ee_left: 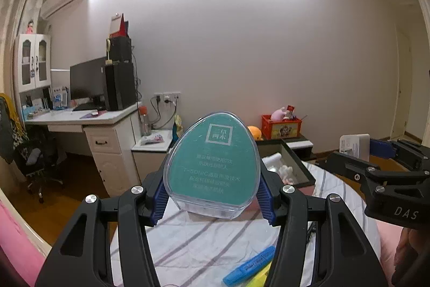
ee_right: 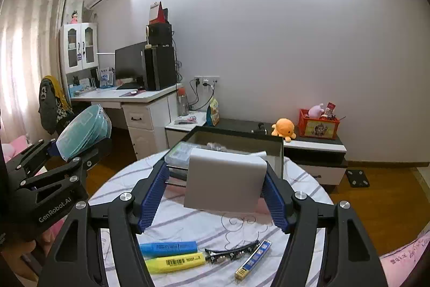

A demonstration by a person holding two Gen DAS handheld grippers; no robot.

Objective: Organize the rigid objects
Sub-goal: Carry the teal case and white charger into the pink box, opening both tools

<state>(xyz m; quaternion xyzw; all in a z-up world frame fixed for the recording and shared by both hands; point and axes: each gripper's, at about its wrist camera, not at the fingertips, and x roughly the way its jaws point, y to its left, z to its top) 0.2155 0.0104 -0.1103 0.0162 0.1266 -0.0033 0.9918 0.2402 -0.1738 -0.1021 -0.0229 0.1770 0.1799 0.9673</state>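
Here a teal case is clamped in the left gripper, a white box in the right gripper.

bright ceiling glare up top, fisheye-bent edges, dark corners, sharp focus.

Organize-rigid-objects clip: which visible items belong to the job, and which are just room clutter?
Job:
- teal case, clamped in left tongs
- grey box, clamped in right tongs
- open dark box
- blue highlighter, yellow highlighter, hair clip, slim blue pack

Clutter:
- orange plush
- red crate
- monitor
- desk
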